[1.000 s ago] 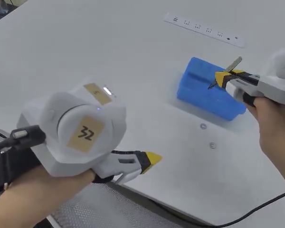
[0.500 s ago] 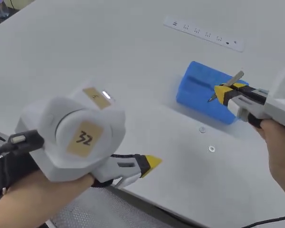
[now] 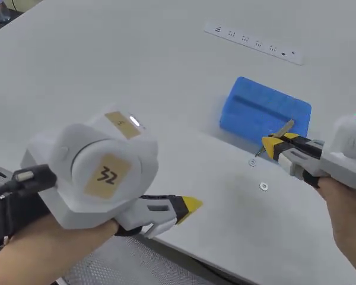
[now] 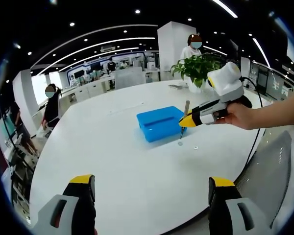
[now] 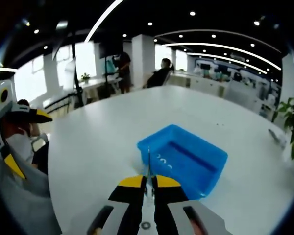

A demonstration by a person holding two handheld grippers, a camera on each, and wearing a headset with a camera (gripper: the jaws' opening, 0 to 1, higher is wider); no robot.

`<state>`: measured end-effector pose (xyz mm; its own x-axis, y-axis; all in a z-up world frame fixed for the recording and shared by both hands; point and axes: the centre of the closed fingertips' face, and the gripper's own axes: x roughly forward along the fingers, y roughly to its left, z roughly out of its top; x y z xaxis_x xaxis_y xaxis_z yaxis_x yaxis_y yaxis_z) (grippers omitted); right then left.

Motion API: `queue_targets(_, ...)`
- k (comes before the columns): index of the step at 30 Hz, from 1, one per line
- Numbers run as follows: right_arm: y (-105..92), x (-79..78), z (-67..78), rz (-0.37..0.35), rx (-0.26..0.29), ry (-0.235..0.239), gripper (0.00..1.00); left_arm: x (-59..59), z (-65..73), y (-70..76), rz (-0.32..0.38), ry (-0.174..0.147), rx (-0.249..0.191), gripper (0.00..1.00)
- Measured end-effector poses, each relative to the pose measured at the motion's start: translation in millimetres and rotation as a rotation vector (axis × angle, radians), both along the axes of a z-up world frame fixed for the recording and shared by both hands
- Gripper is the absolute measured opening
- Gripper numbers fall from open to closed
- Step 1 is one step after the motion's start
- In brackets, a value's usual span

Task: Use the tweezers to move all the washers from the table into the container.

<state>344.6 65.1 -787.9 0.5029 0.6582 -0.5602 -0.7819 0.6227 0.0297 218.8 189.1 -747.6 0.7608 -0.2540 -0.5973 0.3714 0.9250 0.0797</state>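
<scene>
A: How are the hands set?
B: The right hand [image 3: 344, 208] reaches in from the right, and its right gripper [image 3: 268, 145] is clamped on the tweezers [image 3: 285, 127]. The left gripper [image 4: 151, 182] hangs at the near edge of the surface [image 3: 107, 59], jaws wide apart.
A: And the tweezers?
B: They slant, tips down by a washer [image 3: 252, 162] just beside the blue container [image 3: 264, 110]. Another washer [image 3: 264, 186] lies nearer.

1. White power strip [image 3: 253, 43] lying flat, sockets up.
2. Green potted plant [image 4: 198, 68] standing far back.
3. Grey mesh [image 3: 124, 261] below the near edge.
4. Round ceiling lights [image 5: 192, 13] in rows, beside curved light strips [image 5: 220, 45].
5. Person [image 4: 51, 107] standing at left; another behind the plant.
</scene>
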Motion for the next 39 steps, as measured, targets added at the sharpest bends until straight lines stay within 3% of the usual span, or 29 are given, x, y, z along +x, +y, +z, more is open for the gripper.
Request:
queue_targets(24,-2.4,-2.1,-19.4,0.010,-0.011,0.048,0.04,-2.4,-1.9,-1.9,-0.001,0.009,0.005,0.98)
queue_targets(33,-7.7,-4.8,-21.4,0.006,-0.019,0.039,0.03,-2.3,-1.7,-10.3,-0.022,0.007,0.000,0.98)
queue_targets(39,-2.0,-7.2,-21.6,0.042,-0.058,0.019,0.03,-1.7,-1.0,-8.2,-0.018,0.005,-0.001,0.98)
